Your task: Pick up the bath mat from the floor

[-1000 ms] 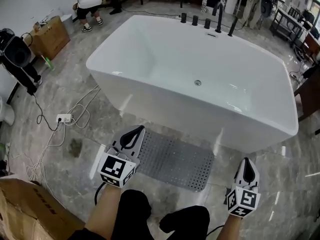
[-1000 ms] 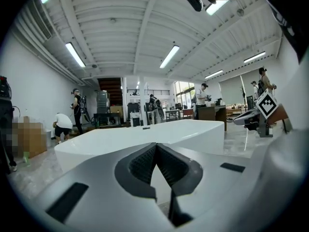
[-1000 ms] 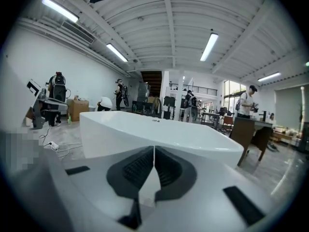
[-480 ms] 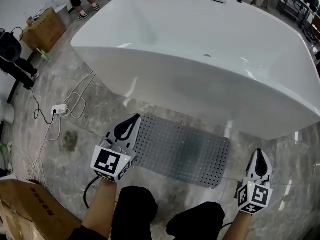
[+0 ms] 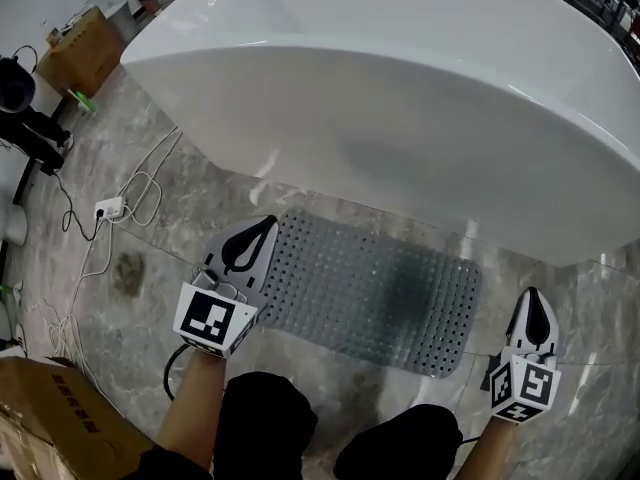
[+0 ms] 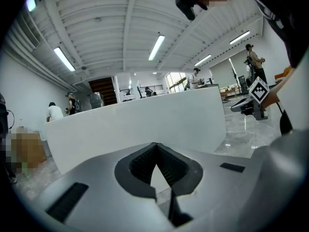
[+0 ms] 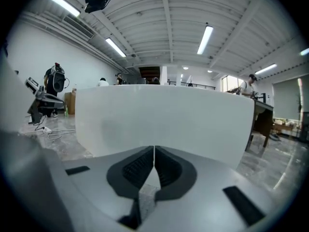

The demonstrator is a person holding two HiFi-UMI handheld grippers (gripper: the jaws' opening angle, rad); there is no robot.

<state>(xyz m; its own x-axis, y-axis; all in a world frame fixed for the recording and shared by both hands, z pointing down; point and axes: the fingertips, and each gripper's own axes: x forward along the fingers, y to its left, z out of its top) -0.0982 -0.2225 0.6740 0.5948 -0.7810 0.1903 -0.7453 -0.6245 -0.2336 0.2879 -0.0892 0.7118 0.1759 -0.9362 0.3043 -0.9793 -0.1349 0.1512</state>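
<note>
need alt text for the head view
A grey perforated bath mat lies flat on the marble floor beside a white bathtub. The left gripper is at its left edge, the right gripper just past its right edge, both with jaws together and empty.

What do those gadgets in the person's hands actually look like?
The left gripper and right gripper are pale grey, tapering shells with black ribbed pads inside. Each has a white cube printed with black square markers at its rear. A black cable trails from the left one. No sleeves show on the forearms; the trousers are black.
</note>
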